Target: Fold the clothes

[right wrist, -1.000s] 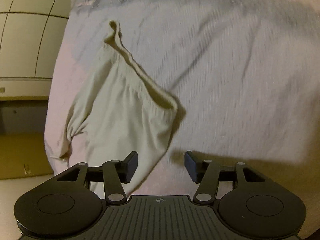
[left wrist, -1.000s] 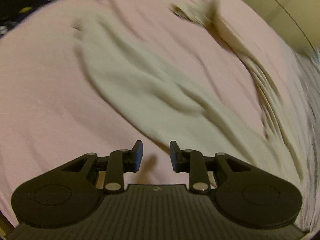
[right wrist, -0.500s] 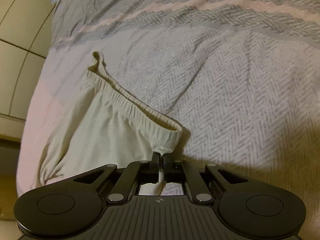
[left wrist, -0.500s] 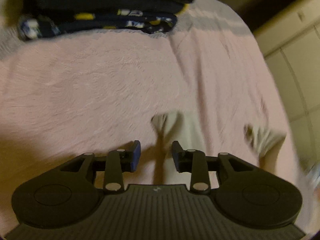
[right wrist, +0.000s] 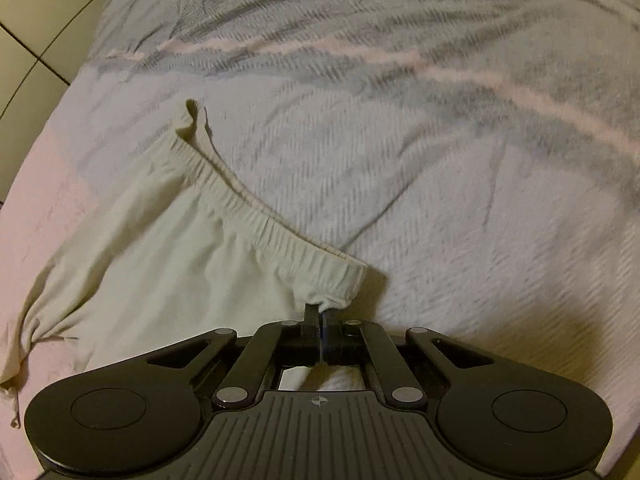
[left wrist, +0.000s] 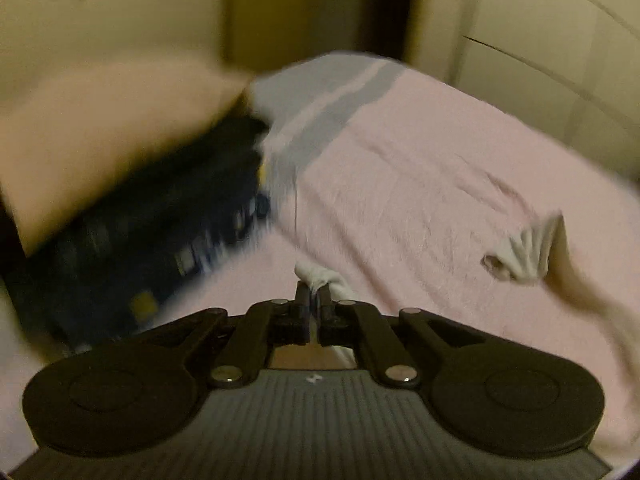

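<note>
Black gripper (right wrist: pixel 322 320), ribbed grey base (silver screws) — crosshair mark

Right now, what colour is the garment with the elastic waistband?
The garment is pale cream, off-white and plain, with no pattern. It shows best in the right wrist view.

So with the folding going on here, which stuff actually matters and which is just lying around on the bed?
Part of the job:
- cream trousers, waistband corner pinched by the right gripper
- left gripper, closing on a cream cloth end

Just lying about:
- dark patterned clothes
- pillow
- pink and grey blanket
</note>
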Action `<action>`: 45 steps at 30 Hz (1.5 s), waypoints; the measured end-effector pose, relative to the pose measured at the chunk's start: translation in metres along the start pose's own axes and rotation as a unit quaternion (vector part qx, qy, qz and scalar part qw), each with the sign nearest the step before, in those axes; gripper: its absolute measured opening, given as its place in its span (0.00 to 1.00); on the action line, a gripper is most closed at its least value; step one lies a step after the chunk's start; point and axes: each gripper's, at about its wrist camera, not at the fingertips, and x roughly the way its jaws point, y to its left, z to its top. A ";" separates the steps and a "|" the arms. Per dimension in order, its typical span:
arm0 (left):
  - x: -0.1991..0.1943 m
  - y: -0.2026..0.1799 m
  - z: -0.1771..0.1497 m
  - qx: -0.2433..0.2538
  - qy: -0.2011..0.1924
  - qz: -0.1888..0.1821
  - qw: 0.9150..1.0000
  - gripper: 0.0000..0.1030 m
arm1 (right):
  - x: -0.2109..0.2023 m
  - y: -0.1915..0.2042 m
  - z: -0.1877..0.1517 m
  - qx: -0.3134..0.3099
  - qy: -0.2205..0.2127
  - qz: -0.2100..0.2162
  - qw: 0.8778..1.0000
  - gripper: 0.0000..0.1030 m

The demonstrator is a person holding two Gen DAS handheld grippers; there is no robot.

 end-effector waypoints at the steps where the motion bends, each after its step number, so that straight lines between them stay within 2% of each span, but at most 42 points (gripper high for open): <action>1: 0.006 -0.001 -0.001 0.022 0.021 -0.005 1.000 0.15 | 0.001 0.002 0.002 -0.003 0.007 0.003 1.000 0.00; 2: 0.020 0.000 -0.004 0.029 0.054 -0.008 0.998 0.24 | 0.002 0.004 0.002 -0.008 0.010 0.003 1.000 0.00; 3: 0.040 0.003 -0.014 0.015 0.088 0.008 0.996 0.24 | 0.003 0.006 0.002 -0.013 0.013 0.001 1.000 0.00; 6: 0.085 0.018 -0.038 -0.050 0.144 0.011 0.988 0.24 | 0.010 0.004 -0.005 -0.012 0.027 -0.012 1.000 0.00; 8: 0.087 0.029 -0.045 -0.097 0.156 0.013 0.983 0.24 | 0.010 0.002 -0.006 -0.003 0.032 -0.012 0.999 0.00; 10: 0.071 0.042 -0.049 -0.127 0.139 0.004 0.982 0.28 | -0.003 0.000 -0.007 -0.014 0.017 -0.018 1.000 0.04; 12: 0.060 0.050 -0.051 -0.129 0.149 0.014 0.980 0.28 | -0.019 0.009 -0.010 -0.053 -0.011 -0.043 0.998 0.25; 14: 0.048 0.060 -0.053 -0.164 0.158 0.007 0.974 0.29 | -0.035 0.026 -0.016 -0.109 -0.039 -0.065 0.991 0.35; 15: 0.042 0.065 -0.054 -0.182 0.163 0.002 0.970 0.30 | -0.040 0.038 -0.021 -0.140 -0.051 -0.065 0.987 0.36; 16: 0.036 0.067 -0.057 -0.206 0.168 -0.008 0.964 0.33 | -0.046 0.049 -0.026 -0.172 -0.063 -0.066 0.981 0.36; 18: 0.030 0.073 -0.067 -0.262 0.177 -0.039 0.948 0.35 | -0.045 0.063 -0.038 -0.179 -0.036 -0.026 0.983 0.36; 20: 0.034 0.078 -0.078 -0.307 0.187 -0.053 0.932 0.35 | -0.037 0.069 -0.052 -0.156 0.003 0.009 0.988 0.36; 22: 0.045 0.080 -0.090 -0.349 0.200 -0.054 0.914 0.35 | -0.023 0.061 -0.061 -0.100 0.025 0.019 0.995 0.36; 24: 0.057 0.081 -0.096 -0.367 0.200 -0.056 0.907 0.23 | -0.010 0.048 -0.066 -0.038 0.037 0.028 0.998 0.36; 25: 0.061 0.079 -0.096 -0.360 0.201 -0.064 0.909 0.00 | -0.006 0.039 -0.066 -0.007 0.036 0.032 0.999 0.36; 27: 0.061 0.073 -0.086 -0.319 0.186 -0.082 0.926 0.00 | 0.001 0.021 -0.063 0.057 0.031 0.037 0.997 0.36; 30: 0.034 0.070 -0.056 -0.254 0.128 -0.129 0.950 0.00 | -0.007 -0.001 -0.053 0.124 0.016 0.047 0.991 0.36; 33: 0.027 0.081 -0.052 -0.203 0.132 -0.101 0.965 0.00 | -0.019 -0.006 -0.044 0.099 0.007 0.031 0.995 0.36; 35: 0.022 0.088 -0.049 -0.169 0.136 -0.081 0.973 0.00 | -0.018 -0.012 -0.041 0.098 0.018 0.034 0.994 0.36; 37: 0.037 0.091 -0.063 -0.157 0.168 -0.065 0.971 0.00 | -0.014 -0.017 -0.040 0.102 0.018 0.032 0.994 0.36; 41: 0.050 0.080 -0.085 -0.140 0.177 -0.052 0.973 0.00 | -0.005 -0.025 -0.039 0.111 0.011 0.031 0.993 0.36; 43: 0.042 0.077 -0.086 -0.117 0.161 -0.054 0.979 0.00 | -0.008 -0.026 -0.036 0.094 0.010 0.010 0.995 0.36; 44: 0.040 0.079 -0.088 -0.108 0.166 -0.049 0.979 0.00 | -0.009 -0.027 -0.035 0.085 0.010 -0.002 0.996 0.36; 45: 0.037 0.081 -0.090 -0.100 0.173 -0.043 0.979 0.06 | -0.011 -0.028 -0.033 0.075 0.009 -0.014 0.997 0.36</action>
